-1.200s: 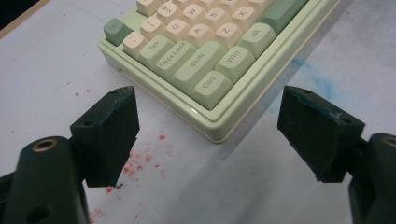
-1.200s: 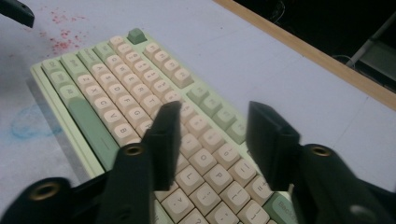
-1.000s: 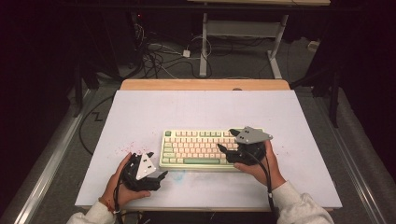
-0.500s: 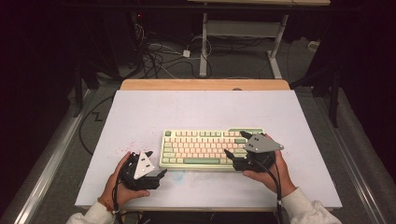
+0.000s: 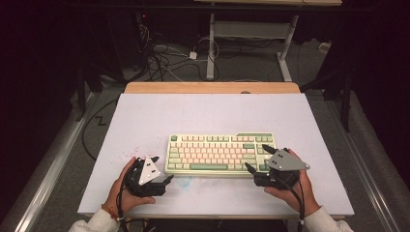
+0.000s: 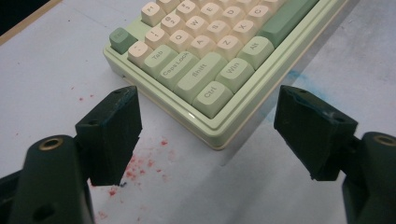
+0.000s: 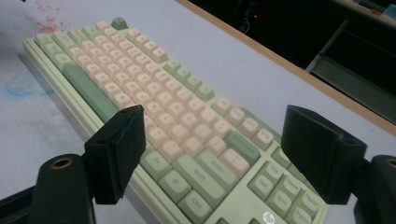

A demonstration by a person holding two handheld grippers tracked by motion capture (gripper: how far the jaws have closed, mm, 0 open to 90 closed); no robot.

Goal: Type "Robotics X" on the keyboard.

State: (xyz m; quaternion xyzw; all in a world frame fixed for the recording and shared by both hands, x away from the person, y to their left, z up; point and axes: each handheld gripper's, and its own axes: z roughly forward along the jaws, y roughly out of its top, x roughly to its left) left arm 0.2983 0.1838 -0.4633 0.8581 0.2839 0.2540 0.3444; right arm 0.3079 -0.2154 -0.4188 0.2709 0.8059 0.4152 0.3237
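Note:
A pale green keyboard point(image 5: 220, 154) with cream keys lies flat near the front middle of the white table point(image 5: 208, 116). My left gripper point(image 5: 163, 168) rests on the table just off the keyboard's front left corner, open. In the left gripper view its jaws point(image 6: 208, 112) stand wide apart, and the Ctrl corner of the keyboard point(image 6: 224, 56) lies a little ahead of them. My right gripper point(image 5: 255, 155) is at the keyboard's right end, open, its jaws having just been opening. In the right gripper view its jaws point(image 7: 215, 126) straddle the right-hand keys point(image 7: 154, 98) without pressing on them.
Red specks point(image 5: 130, 153) mark the table left of the keyboard, and a blue smudge point(image 5: 181, 181) lies in front of it. A wooden strip point(image 5: 212, 87) edges the far side. Beyond it are floor cables point(image 5: 164, 53) and a desk frame point(image 5: 251, 29).
My right gripper has slid right along the keyboard to its right end and its jaws stand wider. The left gripper and the keyboard have not moved.

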